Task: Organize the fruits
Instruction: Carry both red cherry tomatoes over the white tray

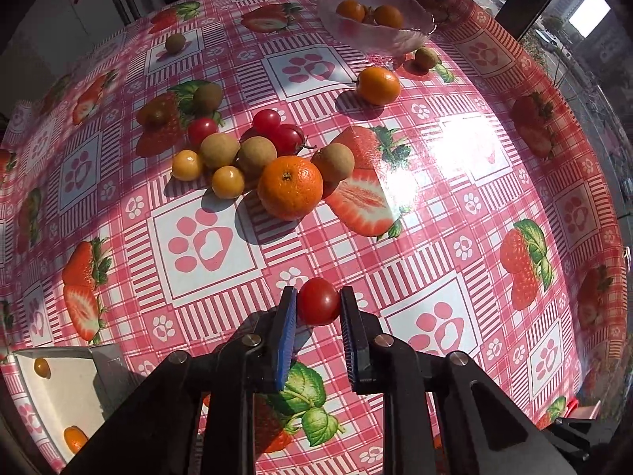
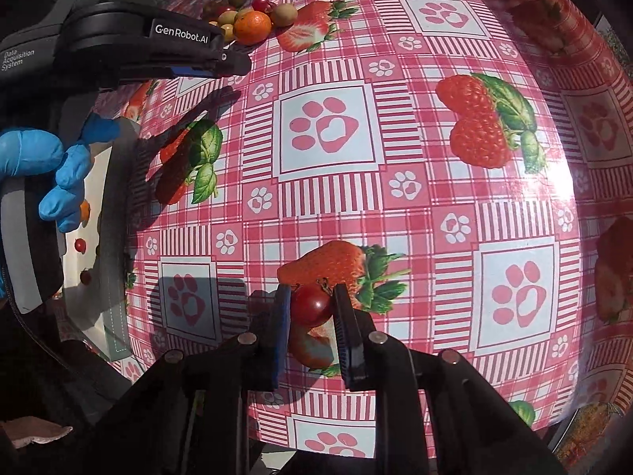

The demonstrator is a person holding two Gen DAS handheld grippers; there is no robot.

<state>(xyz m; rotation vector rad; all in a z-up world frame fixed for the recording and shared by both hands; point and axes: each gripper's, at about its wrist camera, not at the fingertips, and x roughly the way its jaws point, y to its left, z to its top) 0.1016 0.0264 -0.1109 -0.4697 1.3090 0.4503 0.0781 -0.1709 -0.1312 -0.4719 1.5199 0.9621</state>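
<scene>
Sunlit pink-checked tablecloth (image 1: pixel 427 261) w/ strawberry and paw prints fills both views, glare at centre right of the left wrist view. Left gripper (image 1: pixel 319 304) at bottom centre pinches a red cherry tomato (image 1: pixel 319 301) between its blue-padded fingers (image 1: pixel 287 316), held above the cloth. Mid-frame left of centre sits the loose fruit pile: a mandarin (image 1: pixel 290 187) in front, three tan longans (image 1: pixel 220 150) touching it or each other, two yellow golden berries (image 1: pixel 228 182) at the pile's left front, and red cherry tomatoes (image 1: pixel 266 120) behind. A kiwi (image 1: pixel 207 95) and a darker tomato (image 1: pixel 157 111) lie just beyond, upper left; a second small kiwi (image 1: pixel 175 43) sits apart, farther up. Glass bowl (image 1: pixel 376 19) at top centre holds two orange fruits (image 1: pixel 350 10); a kumquat-like orange fruit (image 1: pixel 378 85) and another kiwi (image 1: pixel 426 57) rest on the cloth near it. White tray (image 1: pixel 59 392) at lower left holds a golden berry and an orange fruit. In the right wrist view, the right gripper (image 2: pixel 312 308) at bottom centre clamps a dark red cherry tomato (image 2: pixel 311 304), stem up, over a printed strawberry. Blue-gloved hand (image 2: pixel 51 174) at left edge grips the other unit, marked GenRobot.AI; tray (image 2: pixel 114 316) below it shows small tomatoes.
</scene>
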